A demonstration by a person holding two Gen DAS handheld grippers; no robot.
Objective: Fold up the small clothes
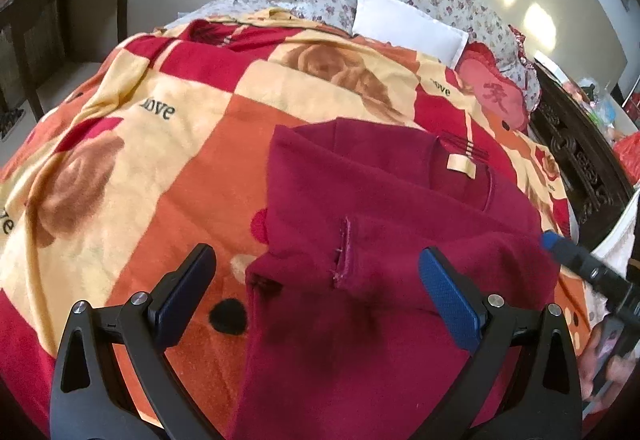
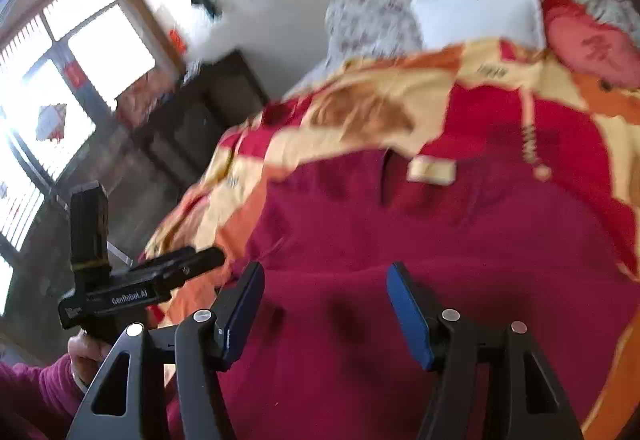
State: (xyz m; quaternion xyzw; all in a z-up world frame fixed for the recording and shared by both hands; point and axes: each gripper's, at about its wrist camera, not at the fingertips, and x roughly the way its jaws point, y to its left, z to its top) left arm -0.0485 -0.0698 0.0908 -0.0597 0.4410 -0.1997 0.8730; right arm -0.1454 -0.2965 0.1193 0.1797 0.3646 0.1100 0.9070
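Your top [image 1: 384,240] lies flat on the bed's blanket [image 1: 160,168], collar at 12 o'clock — ready for folding. Left gripper [image 1: 318,272] and right gripper [image 2: 326,288] hover above it, fingers spread, holding nothing.

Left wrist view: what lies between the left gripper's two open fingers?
The dark red garment fills most of the gap of the left gripper, with a short frayed seam strip at its middle; the patterned blanket shows by the left finger.
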